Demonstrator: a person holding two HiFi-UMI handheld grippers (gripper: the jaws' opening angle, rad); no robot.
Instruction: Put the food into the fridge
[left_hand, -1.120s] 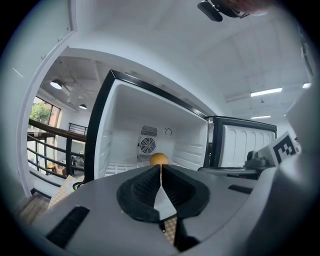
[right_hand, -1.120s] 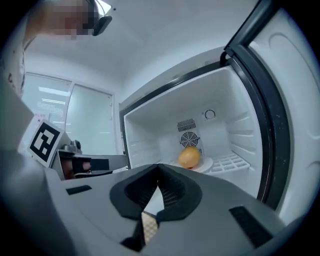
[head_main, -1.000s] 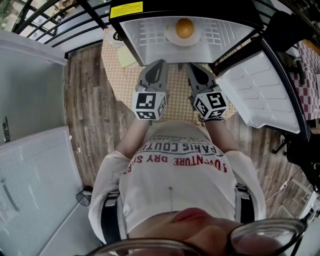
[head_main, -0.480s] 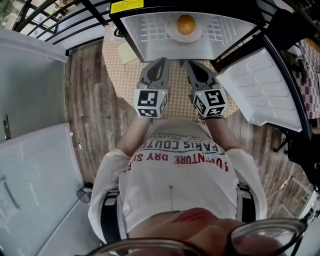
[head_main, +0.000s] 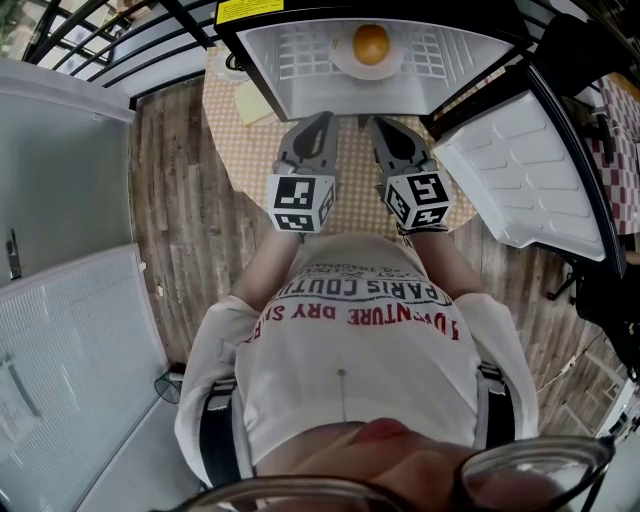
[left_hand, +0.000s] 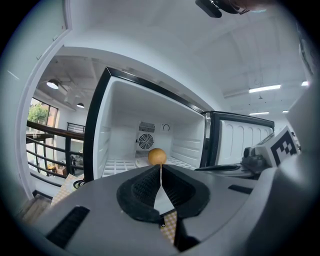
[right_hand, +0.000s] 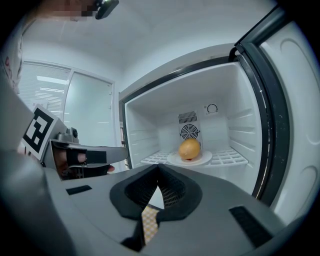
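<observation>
Comparing with a second before, almost nothing had moved. The view had only drifted slightly, so the fridge sat higher in the head view.

Far left, the bench (head_main: 240, 150) with its checked cloth and the yellow note (head_main: 252, 100) lay as before, untouched.

The left gripper (head_main: 322, 122) hung in front of the open fridge (head_main: 300, 90), clear of its opening. Its own view showed the jaws together with nothing between them (left_hand: 160, 167). It had held nearly still, perhaps easing back a hair from the fridge.

In the centre, the orange (head_main: 371, 45) sat on the white plate (head_main: 340, 62), on the wire shelf (head_main: 295, 50) well inside the fridge. It was in the same spot as a second before and neither gripper touched it.

The right gripper (head_main: 383, 125) was level with the left one and just beside it, also outside the fridge. Its jaws had stayed shut and empty (right_hand: 159, 167).

Far right, the door (head_main: 520, 180) stood wide open, unchanged.

My read was that the placing step was done: the food was in and both grippers were out and empty. With no visible motion, this looked like a pause after the release. What seemed left was closing the door. The right gripper was the nearer one, but it would have had to swing well out to the right to reach the door's edge.
</observation>
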